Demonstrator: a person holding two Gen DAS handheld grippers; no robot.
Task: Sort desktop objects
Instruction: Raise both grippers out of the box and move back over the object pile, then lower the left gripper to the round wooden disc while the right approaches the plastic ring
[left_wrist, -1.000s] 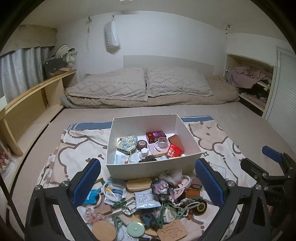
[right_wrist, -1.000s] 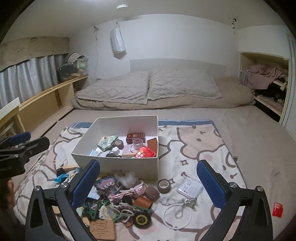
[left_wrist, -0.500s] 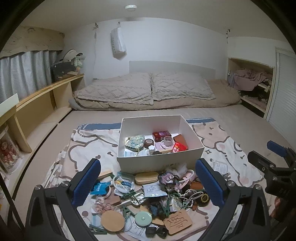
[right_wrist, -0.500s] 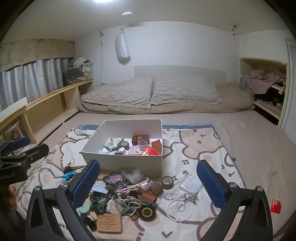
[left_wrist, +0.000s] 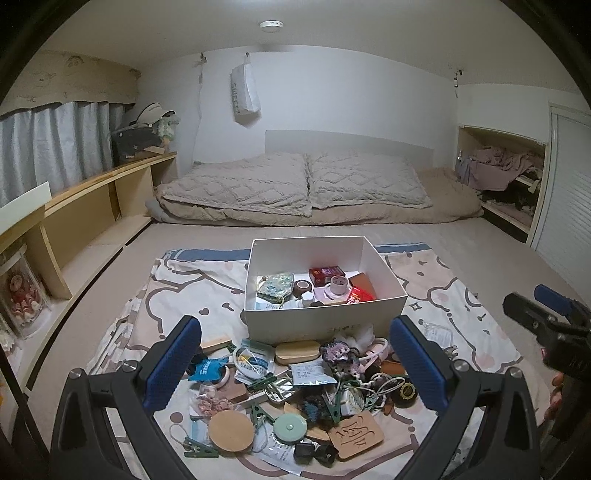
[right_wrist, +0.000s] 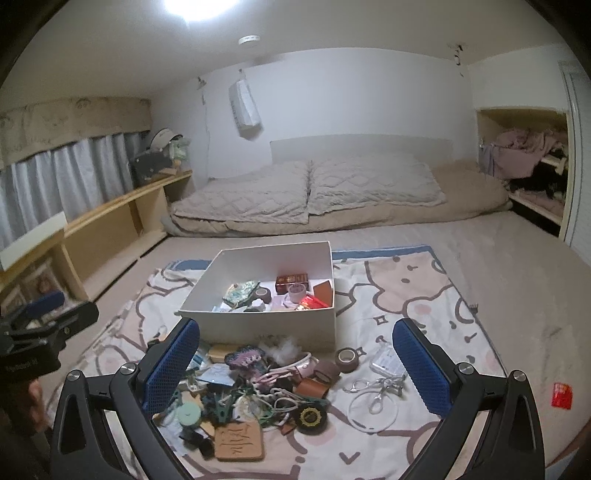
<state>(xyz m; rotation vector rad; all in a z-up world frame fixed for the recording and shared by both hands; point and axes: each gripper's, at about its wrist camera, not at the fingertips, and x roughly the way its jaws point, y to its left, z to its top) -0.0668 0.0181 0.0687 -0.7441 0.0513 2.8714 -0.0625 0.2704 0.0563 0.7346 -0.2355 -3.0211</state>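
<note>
A white open box (left_wrist: 325, 321) stands on a patterned blanket (left_wrist: 177, 295) and holds several small items, among them a red packet (left_wrist: 360, 294). It also shows in the right wrist view (right_wrist: 266, 326). A pile of small objects lies in front of it: a round cork coaster (left_wrist: 231, 431), a mint round case (left_wrist: 290, 429), green clips, a carved wooden tag (left_wrist: 355, 435). My left gripper (left_wrist: 293, 365) is open and empty above the pile. My right gripper (right_wrist: 295, 363) is open and empty above the pile too.
A brown tape roll (right_wrist: 347, 358), a clear pouch (right_wrist: 386, 360) and a metal clasp on a white ring (right_wrist: 375, 397) lie right of the pile. A red packet (right_wrist: 561, 395) lies far right. Pillows (left_wrist: 295, 188) sit behind; a wooden shelf (left_wrist: 92, 206) runs along the left.
Both grippers have pulled back and risen away from the box. More of the pile and blanket shows now. Both stay open and empty.
</note>
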